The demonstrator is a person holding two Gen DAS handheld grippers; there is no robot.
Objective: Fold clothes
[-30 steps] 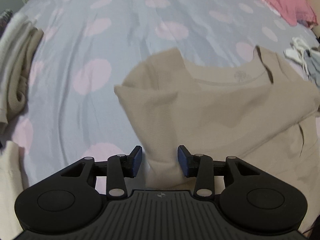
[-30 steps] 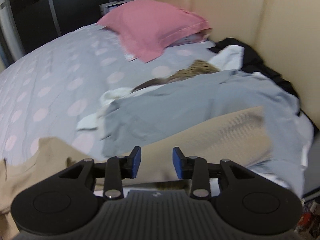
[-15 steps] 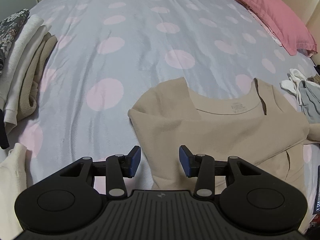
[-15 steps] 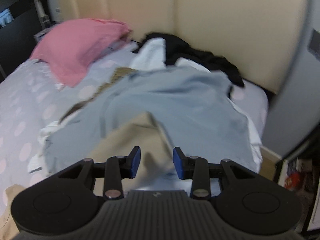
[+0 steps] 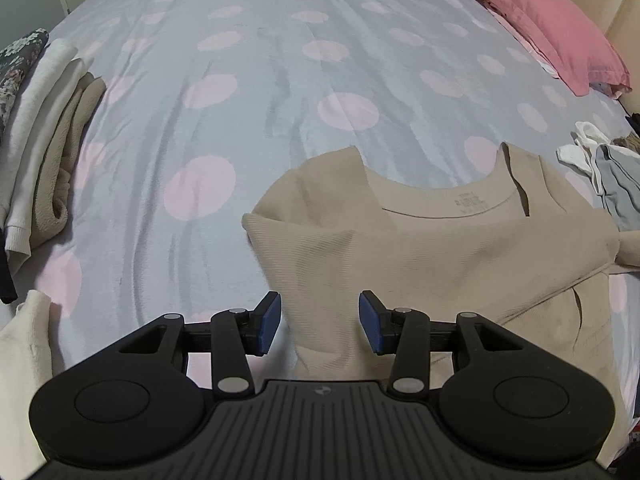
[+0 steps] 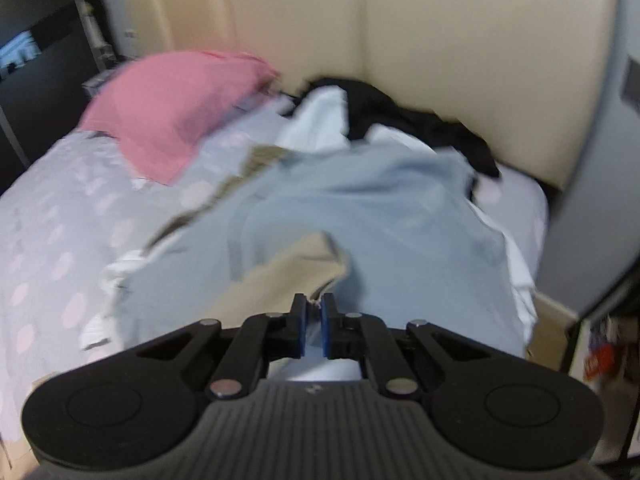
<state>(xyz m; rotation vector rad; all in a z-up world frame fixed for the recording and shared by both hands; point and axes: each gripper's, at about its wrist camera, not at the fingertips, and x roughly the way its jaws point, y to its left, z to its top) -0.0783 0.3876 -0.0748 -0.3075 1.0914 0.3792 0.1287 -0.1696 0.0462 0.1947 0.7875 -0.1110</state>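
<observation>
Left wrist view, left tool (image 5: pixel 319 323) spread over beige top (image 5: pixel 420 248), right tool (image 6: pixel 314 330) pinching its sleeve edge.

bed cover (image 5: pixel 280 92): grey with pink dots, wrinkled | pink pillow (image 5: pixel 536 16): far right end of bed, against beige headboard (image 6: pixel 440 60) | headboard: padded, panelled, behind bed | dark furniture (image 6: pixel 36 64): left background of right wrist view, blurred | coloured items (image 6: pixel 604 360): low at right beside bed, blurred, unidentifiable
</observation>
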